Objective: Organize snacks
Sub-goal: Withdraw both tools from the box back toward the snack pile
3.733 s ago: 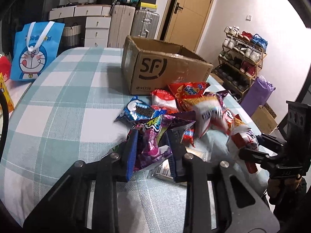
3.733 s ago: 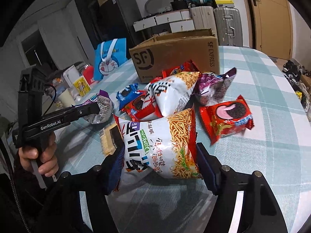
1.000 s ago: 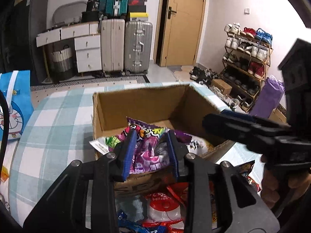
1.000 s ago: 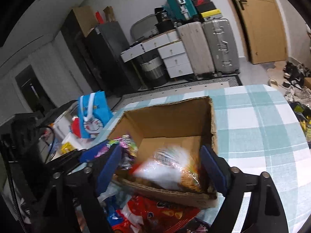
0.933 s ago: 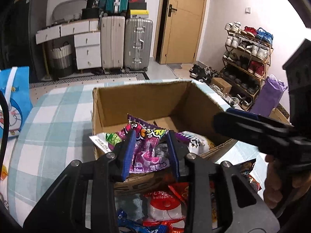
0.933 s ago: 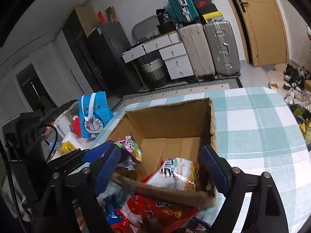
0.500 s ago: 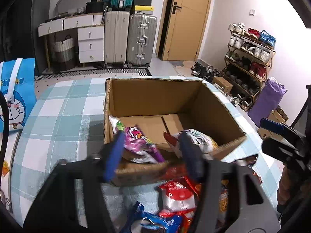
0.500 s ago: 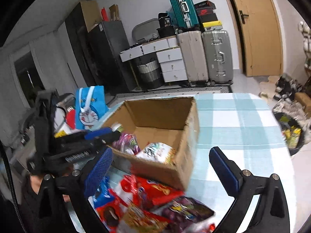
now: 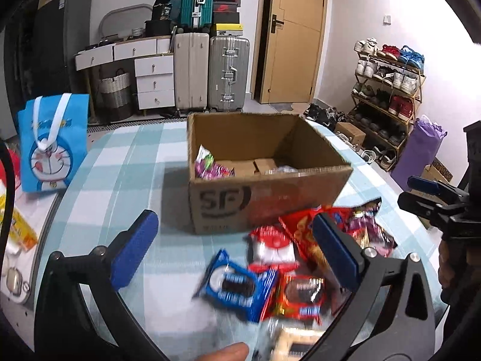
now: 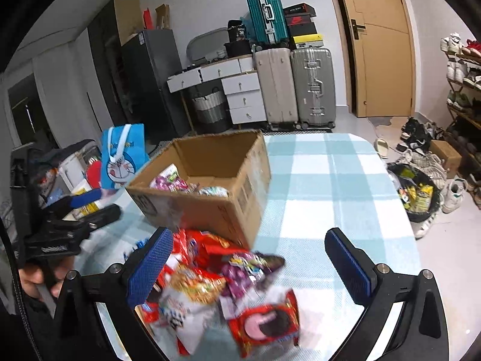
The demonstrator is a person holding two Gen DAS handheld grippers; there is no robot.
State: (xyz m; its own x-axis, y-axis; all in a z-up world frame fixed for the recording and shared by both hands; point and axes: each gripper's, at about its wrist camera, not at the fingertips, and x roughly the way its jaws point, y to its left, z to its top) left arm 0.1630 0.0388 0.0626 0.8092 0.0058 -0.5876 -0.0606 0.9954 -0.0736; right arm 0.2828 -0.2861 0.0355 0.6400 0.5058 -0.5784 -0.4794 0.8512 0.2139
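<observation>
A: Left wrist view: left gripper (image 9: 237, 248), its jaws having just been opening, gapes empty above a blue crinkled cookie packet (image 9: 237, 289) before the brown cardboard box (image 9: 264, 201).

B: Right wrist view: right gripper (image 10: 252, 267), spread and empty, overhangs a red foil cookie packet (image 10: 264, 322); best straddle one packet squarely.

"SF" logo on cardboard box (image 9: 222, 203) front, other print unreadable

Matt brown cardboard box (image 9: 270, 192) beyond the tongs; glossy foil snack packets (image 10: 228, 288) between them; woven checked cloth covers the tabletop (image 10: 324, 186) beneath.
</observation>
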